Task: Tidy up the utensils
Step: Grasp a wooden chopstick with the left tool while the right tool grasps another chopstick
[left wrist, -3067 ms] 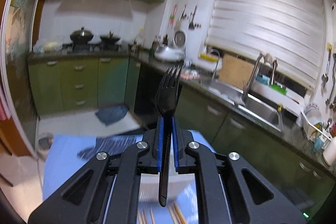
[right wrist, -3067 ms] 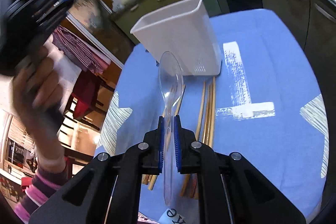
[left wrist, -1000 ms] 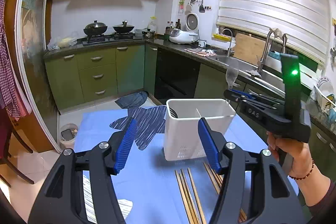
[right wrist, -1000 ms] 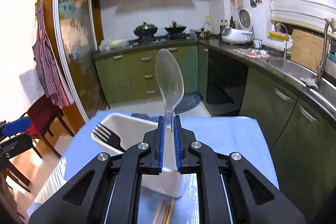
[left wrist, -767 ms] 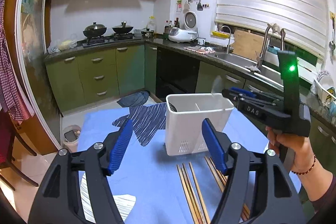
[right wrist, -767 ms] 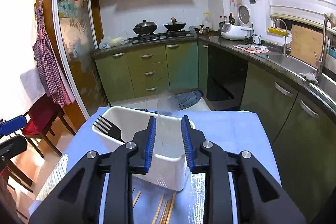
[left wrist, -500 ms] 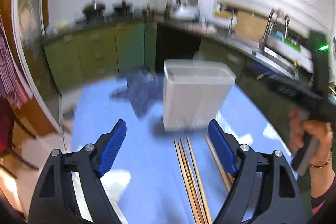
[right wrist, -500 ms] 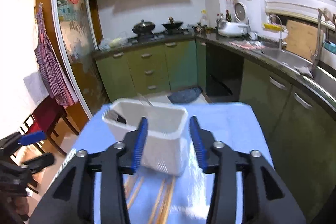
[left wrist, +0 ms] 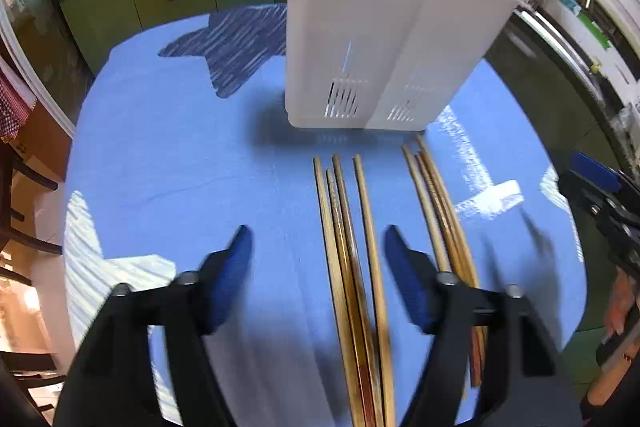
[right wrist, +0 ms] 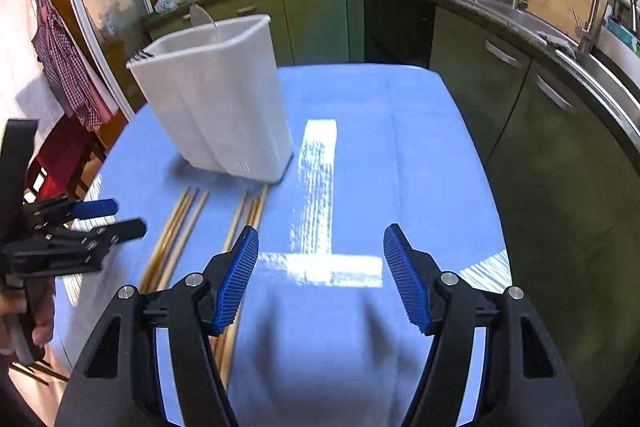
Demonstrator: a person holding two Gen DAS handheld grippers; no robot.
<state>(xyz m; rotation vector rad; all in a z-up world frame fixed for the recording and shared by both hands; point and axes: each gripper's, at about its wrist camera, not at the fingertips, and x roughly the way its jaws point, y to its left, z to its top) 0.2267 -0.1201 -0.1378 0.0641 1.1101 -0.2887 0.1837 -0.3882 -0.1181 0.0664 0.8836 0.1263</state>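
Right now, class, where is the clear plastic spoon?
In the right wrist view, the clear plastic spoon stands bowl-up in the white plastic utensil holder, upper left, behind the wooden chopsticks.

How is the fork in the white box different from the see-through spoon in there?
The fork is black, and the spoon is clear. Only the fork's tines peek over the rim at the near corner of the white box, while the spoon's whole bowl rises well above the rim at the far side. Both stand inside the box with their handles hidden.
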